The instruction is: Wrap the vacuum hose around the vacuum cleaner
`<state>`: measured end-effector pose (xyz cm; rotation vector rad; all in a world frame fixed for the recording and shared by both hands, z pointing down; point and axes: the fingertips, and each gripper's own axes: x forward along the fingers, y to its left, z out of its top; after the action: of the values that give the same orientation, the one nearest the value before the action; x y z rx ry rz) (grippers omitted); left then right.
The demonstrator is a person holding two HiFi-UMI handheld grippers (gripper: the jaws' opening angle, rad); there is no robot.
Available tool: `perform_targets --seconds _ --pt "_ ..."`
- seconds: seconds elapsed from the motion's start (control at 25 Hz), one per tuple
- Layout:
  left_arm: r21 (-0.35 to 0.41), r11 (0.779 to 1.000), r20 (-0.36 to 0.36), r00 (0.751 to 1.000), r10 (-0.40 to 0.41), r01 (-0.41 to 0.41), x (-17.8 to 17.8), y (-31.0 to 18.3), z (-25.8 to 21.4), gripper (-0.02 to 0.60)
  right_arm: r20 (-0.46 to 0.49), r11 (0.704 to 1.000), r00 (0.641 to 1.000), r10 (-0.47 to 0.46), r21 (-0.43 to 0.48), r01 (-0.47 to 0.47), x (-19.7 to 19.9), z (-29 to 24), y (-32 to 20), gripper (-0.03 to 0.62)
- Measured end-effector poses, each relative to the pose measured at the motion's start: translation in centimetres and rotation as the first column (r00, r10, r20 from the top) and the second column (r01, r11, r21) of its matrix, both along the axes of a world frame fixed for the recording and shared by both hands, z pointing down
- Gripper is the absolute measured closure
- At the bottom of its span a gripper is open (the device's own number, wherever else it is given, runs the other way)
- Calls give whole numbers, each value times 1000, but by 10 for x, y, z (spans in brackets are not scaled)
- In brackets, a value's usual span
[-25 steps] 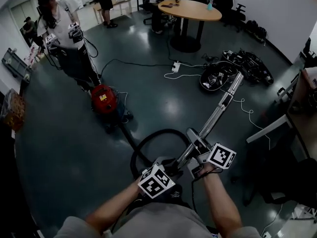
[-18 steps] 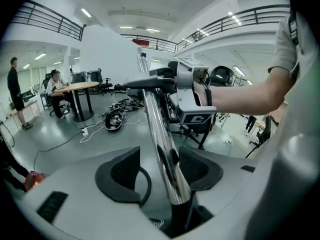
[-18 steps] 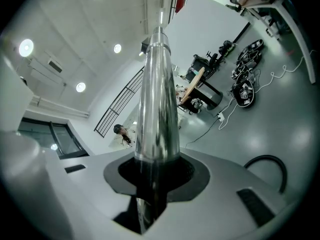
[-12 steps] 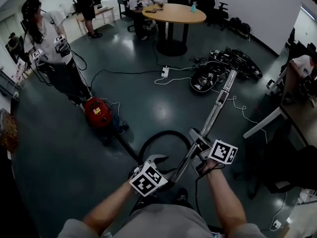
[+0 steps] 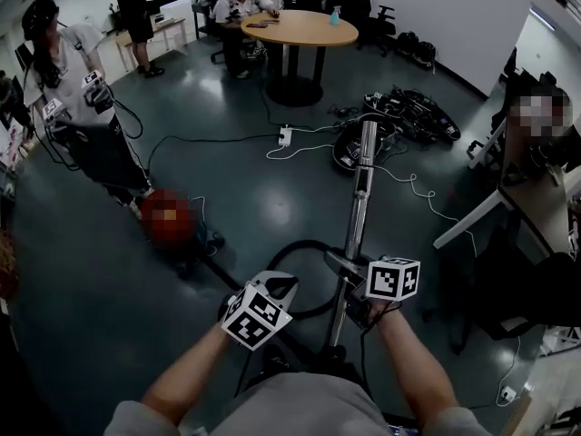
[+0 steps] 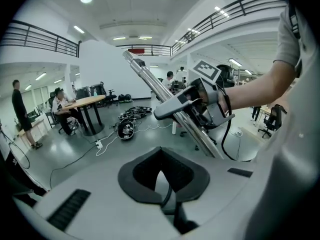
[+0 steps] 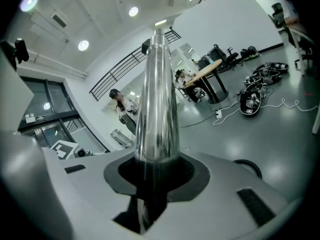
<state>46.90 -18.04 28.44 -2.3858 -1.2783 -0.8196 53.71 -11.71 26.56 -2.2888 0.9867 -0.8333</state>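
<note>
Floor, left: the red vacuum cleaner [image 5: 184, 236] sits well apart from the operator, w/ a bystander [image 5: 77, 107] standing behind it. Its black hose [image 5: 300, 243] lies in a loose loop on the floor between the machine & the operator's feet, not yet wound on.

Centre: the left gripper [image 6: 161, 170] has drifted left, away from the wand. Its fingers have just been closing & are now pressed together w/ nothing between them. It's near the loop but not on it.

Right: the right gripper [image 7: 156, 171] has its fingers pinching the shiny metal wand [image 5: 357, 207]. A sec ago the tube slanted toward the right-hand wall; now it points almost straight ahead. That probably lines the wand up for carrying toward the machine, leaving the empty left gripper free to gather hose. So wrapping is, by the look of it, still at the start.

Containers: none in play. A dark gear pile [image 5: 413, 114] lies on the floor past the wand tip; can't tell if it's bags or what's in them.
</note>
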Motion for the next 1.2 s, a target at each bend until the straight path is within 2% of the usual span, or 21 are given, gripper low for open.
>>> perform_targets --seconds 0.24,0.4,0.52,0.64,0.8,0.92,1.12,1.2 --pt "-17 999 -85 996 41 -42 21 -5 -12 574 -13 986 997 -80 -148 77 -7 11 -28 493" --pt "8 1000 -182 983 16 -15 36 -11 -31 574 -13 963 987 -163 -218 156 -12 20 -48 493" --pt "50 999 -261 965 -1 14 46 -17 -48 572 -6 936 972 -235 -270 224 -15 31 -57 493" --pt "130 991 -332 943 7 38 55 -22 -59 572 -8 900 949 -314 -320 296 -13 44 -65 493" --pt "206 977 -320 947 21 48 56 -9 -60 572 -8 830 901 -434 -392 397 -13 58 -63 493" --pt "287 955 -350 936 31 76 56 -2 -66 572 -10 766 848 -529 -437 472 -13 65 -64 493" --pt "335 933 -364 931 -5 136 55 4 -83 564 1 640 748 -664 -516 569 -15 76 -67 493" --pt "398 904 -381 924 10 155 56 3 -87 519 -2 585 700 -714 -551 595 -15 79 -70 494"
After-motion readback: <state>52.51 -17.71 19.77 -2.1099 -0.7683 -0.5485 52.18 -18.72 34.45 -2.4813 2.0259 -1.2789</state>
